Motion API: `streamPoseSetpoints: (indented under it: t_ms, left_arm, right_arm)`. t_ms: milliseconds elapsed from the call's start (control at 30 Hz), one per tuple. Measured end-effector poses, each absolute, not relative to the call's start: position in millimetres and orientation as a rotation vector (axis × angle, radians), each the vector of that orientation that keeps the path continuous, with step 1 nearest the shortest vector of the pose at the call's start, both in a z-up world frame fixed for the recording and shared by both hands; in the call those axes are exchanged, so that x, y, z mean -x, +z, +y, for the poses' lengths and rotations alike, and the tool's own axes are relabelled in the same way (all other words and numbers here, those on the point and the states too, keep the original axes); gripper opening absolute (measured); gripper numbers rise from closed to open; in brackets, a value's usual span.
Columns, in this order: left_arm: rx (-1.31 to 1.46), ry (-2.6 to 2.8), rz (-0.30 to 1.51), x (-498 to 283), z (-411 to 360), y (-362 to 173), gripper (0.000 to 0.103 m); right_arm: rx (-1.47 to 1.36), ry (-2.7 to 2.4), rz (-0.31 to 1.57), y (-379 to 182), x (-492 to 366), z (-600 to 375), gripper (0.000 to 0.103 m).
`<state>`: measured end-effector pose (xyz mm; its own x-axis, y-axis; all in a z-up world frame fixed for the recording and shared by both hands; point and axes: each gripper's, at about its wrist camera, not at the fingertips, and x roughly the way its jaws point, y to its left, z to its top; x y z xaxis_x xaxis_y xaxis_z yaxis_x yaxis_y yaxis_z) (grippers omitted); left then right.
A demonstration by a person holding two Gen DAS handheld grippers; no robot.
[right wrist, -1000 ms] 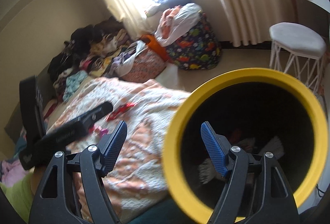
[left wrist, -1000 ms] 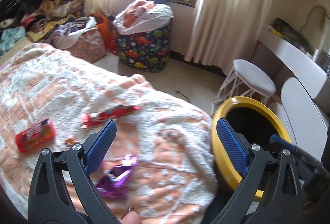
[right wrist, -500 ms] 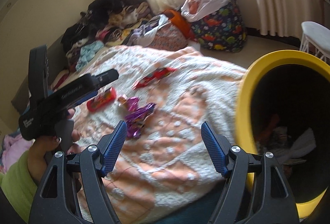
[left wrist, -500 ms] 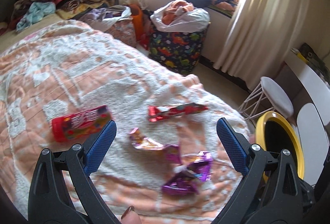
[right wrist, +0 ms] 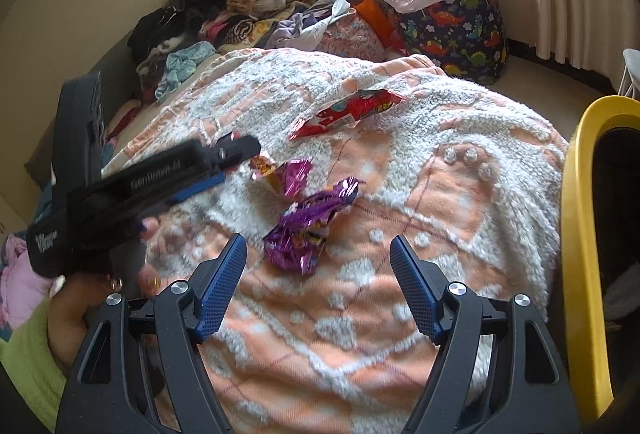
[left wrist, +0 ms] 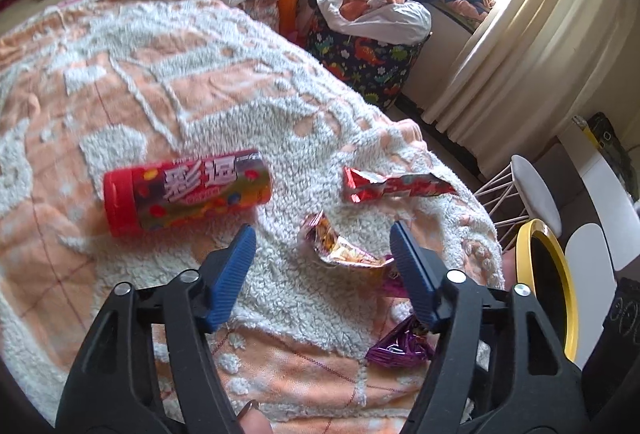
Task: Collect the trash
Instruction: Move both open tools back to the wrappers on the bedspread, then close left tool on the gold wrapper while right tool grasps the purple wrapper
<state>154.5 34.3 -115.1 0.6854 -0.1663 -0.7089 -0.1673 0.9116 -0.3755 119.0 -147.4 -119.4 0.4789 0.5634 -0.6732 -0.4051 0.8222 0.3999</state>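
Observation:
Trash lies on the peach-and-white blanket [left wrist: 132, 82]: a red candy tube [left wrist: 188, 194], a red wrapper [left wrist: 396, 186], a crumpled orange-and-silver wrapper [left wrist: 340, 250] and a purple foil wrapper [left wrist: 400, 346]. My left gripper [left wrist: 322, 234] hangs just above the crumpled wrapper. Its jaws are closing, with the wrapper between them and the pads off it. In the right wrist view, my right gripper [right wrist: 318, 246] stands open just short of the purple foil wrapper [right wrist: 304, 230]. The left gripper [right wrist: 232, 162] shows there beside the crumpled wrapper [right wrist: 280, 174]. A yellow-rimmed black bin [right wrist: 580, 234] stands at the bed's right edge.
A dinosaur-print bag [left wrist: 368, 62] stuffed with laundry stands on the floor under the window. Piles of clothes [right wrist: 224, 6] lie along the far wall. A white stool [left wrist: 536, 190] and a white desk [left wrist: 600, 190] stand beyond the bin [left wrist: 548, 282].
Both grippers swung away from the bin and over the bed, sinking toward the wrappers. The left jaws have narrowed. The right jaws keep the same width.

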Motion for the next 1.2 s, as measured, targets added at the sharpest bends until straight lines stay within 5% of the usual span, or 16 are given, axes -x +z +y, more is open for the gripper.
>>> streamPoseSetpoints:
  t_ms: [367,533,700,1200]
  left_arm:
    - [0.507,-0.031,0.856,-163.1,36.4,-134.5,0.047]
    - [0.509,-0.026,0.862,-164.9,35.7,-137.2,0.031]
    - [0.505,-0.024,0.865,-164.6,35.3,-136.7,0.01]
    - [0.435,-0.157,0.812,-161.0,-14.1,-97.5,0.005]
  right_arm:
    - [-0.286,0.628,0.937,-131.6,-148.5,-139.5,0.067]
    - [-0.324,0.649,0.956,-138.8,-153.8,-141.5,0.028]
    - [-0.326,0.649,0.919,-131.7,-144.0,-151.3,0.024]
    - [-0.394,0.557,0.806,-101.4,-123.4,-221.6,0.024]
